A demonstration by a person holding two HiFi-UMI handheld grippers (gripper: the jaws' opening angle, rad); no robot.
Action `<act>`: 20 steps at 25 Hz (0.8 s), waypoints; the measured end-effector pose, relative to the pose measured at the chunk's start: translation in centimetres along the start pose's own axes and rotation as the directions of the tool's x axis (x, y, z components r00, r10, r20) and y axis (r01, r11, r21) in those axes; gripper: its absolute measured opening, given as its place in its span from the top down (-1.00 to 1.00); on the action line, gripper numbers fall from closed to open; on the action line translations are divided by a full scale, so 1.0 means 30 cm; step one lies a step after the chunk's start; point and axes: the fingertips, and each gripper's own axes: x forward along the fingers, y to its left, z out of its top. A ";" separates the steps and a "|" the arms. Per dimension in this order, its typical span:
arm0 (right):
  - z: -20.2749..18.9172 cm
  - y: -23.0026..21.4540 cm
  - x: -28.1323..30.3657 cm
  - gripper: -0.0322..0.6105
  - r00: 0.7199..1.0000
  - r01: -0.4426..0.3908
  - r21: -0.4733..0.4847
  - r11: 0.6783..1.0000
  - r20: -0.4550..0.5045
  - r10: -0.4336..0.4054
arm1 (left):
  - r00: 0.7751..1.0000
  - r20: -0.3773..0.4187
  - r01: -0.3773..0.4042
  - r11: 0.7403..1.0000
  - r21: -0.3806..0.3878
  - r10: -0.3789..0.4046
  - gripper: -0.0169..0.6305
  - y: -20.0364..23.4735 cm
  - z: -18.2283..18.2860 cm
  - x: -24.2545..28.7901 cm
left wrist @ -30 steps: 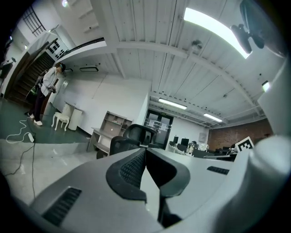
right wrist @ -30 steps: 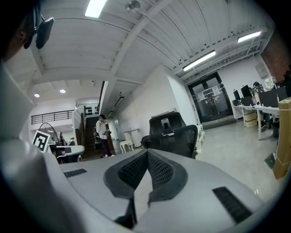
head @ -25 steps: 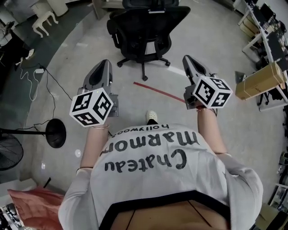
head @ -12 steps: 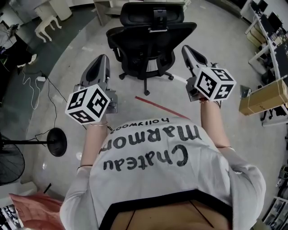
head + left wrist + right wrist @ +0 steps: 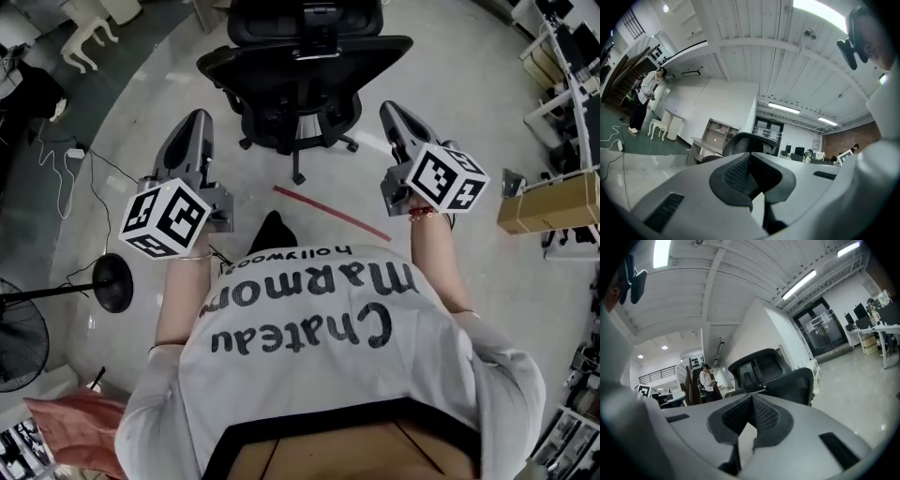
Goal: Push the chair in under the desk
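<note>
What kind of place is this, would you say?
Most likely an open-plan office. A black swivel chair stands on a polished floor, monitors stand at the far side in the left gripper view, and glass double doors show in the right gripper view.

floor [image 5: 469, 75]: grey | on it: chair [image 5: 300, 80], red tape strip [image 5: 333, 214], fan base [image 5: 112, 281]

Person: stepped toward the chair [image 5: 300, 70], which now lies nearer.
Left gripper [image 5: 195, 120]: carried farther out, tip now close to the chair's left edge.
Right gripper [image 5: 391, 112]: carried farther out, tip now near the chair's right edge.
Red floor line [image 5: 330, 213]: nearer the person's body.
Foot: white shoe gone from view; a dark leg [image 5: 270, 232] shows there instead.
</note>
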 end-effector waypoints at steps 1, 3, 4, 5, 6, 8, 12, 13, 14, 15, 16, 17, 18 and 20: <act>0.006 -0.021 0.000 0.87 1.000 0.009 0.022 1.000 0.007 -0.009 | 1.000 -0.005 -0.002 1.000 0.006 0.002 0.89 0.001 0.000 0.015; 0.012 -0.060 0.003 0.87 1.000 0.022 0.068 0.997 0.017 -0.024 | 1.000 -0.028 -0.003 1.000 0.023 0.004 0.89 -0.002 -0.017 0.045; 0.013 -0.075 0.007 0.87 0.999 0.024 0.089 0.996 0.018 -0.026 | 0.999 -0.041 -0.002 1.000 0.028 0.004 0.89 -0.003 -0.028 0.056; 0.013 -0.085 0.014 0.87 1.000 0.024 0.103 0.994 0.018 -0.025 | 0.999 -0.051 -0.002 1.000 0.030 0.003 0.89 -0.003 -0.037 0.066; 0.013 -0.091 0.024 0.87 1.000 0.022 0.109 0.994 0.014 -0.024 | 0.998 -0.057 -0.002 1.000 0.029 0.004 0.89 -0.001 -0.043 0.075; 0.012 -0.103 0.048 0.87 1.000 0.023 0.102 0.994 0.003 -0.024 | 0.998 -0.066 -0.006 1.000 0.029 0.008 0.89 0.010 -0.051 0.092; 0.009 -0.125 0.108 0.87 1.000 0.020 0.070 0.997 -0.025 -0.019 | 0.997 -0.077 -0.028 0.999 0.034 0.030 0.89 0.058 -0.058 0.147; 0.008 -0.134 0.120 0.87 0.999 0.021 0.058 0.998 -0.035 -0.018 | 0.996 -0.081 -0.033 0.999 0.031 0.035 0.89 0.073 -0.062 0.166; 0.008 -0.147 0.133 0.87 0.999 0.024 0.046 0.999 -0.045 -0.022 | 0.996 -0.082 -0.037 0.999 0.026 0.039 0.89 0.087 -0.066 0.188; 0.012 -0.163 0.150 0.87 0.998 0.028 0.035 0.999 -0.052 -0.026 | 0.996 -0.082 -0.041 0.999 0.020 0.042 0.89 0.101 -0.068 0.214; 0.018 -0.180 0.170 0.87 0.998 0.030 0.029 0.999 -0.057 -0.028 | 0.996 -0.080 -0.045 0.999 0.014 0.045 0.89 0.115 -0.070 0.243; 0.025 -0.199 0.193 0.87 0.998 0.030 0.027 0.999 -0.061 -0.028 | 0.996 -0.081 -0.049 0.999 0.006 0.050 0.89 0.129 -0.073 0.273; 0.037 -0.217 0.217 0.87 0.998 0.030 0.025 0.999 -0.061 -0.028 | 0.995 -0.082 -0.054 0.999 -0.004 0.053 0.89 0.142 -0.078 0.304; 0.075 -0.245 0.266 0.87 0.998 0.019 0.019 1.000 -0.053 -0.018 | 0.995 -0.082 -0.055 0.998 -0.017 0.053 0.89 0.158 -0.081 0.366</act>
